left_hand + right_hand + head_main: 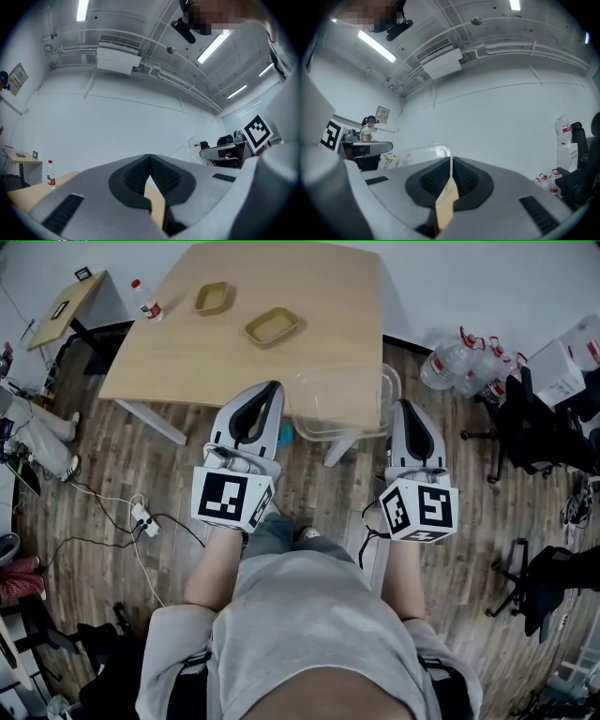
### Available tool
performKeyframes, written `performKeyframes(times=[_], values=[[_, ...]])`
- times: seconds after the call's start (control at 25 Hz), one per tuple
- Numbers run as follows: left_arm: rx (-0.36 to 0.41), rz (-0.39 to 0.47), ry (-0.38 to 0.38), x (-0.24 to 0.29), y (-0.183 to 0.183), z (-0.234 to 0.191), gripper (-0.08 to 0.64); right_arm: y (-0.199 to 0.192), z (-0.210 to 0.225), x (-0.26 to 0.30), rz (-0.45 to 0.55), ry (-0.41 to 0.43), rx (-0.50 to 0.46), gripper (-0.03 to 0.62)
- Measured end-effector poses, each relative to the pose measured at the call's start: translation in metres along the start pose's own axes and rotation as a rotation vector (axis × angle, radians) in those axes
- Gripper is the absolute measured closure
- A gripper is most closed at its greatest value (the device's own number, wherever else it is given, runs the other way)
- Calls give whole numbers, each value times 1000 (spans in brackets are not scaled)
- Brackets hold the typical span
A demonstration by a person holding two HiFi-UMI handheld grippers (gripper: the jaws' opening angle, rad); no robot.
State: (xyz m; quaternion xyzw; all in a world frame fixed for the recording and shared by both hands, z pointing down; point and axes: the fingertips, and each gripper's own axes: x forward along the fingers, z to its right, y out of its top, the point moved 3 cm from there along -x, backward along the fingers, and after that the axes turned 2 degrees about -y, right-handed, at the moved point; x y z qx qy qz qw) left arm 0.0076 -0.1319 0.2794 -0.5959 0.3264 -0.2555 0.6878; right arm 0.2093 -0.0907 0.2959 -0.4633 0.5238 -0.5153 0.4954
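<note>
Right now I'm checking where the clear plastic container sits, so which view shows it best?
The head view: the whole clear container lies at the table's near edge. The right gripper view shows just its rim entering the shut right claw; the left gripper view catches only a faint corner.

Clear, glossy plastic box (342, 401); matt, smooth wooden table (309, 296).

standing with both bare forearms stretched forward and down, side by side. gripping the left gripper (273, 388) and the right gripper (407, 405) in the hands, both pointed straight ahead, marker cubes facing up at the wrists. pressing the jaws of each together at the tips.
</note>
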Motion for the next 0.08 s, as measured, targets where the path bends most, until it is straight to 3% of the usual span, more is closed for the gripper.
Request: performKeyframes(times=[0.08], values=[[0, -2, 1, 1, 0, -1, 545, 0, 0, 1, 0, -1, 0, 571]])
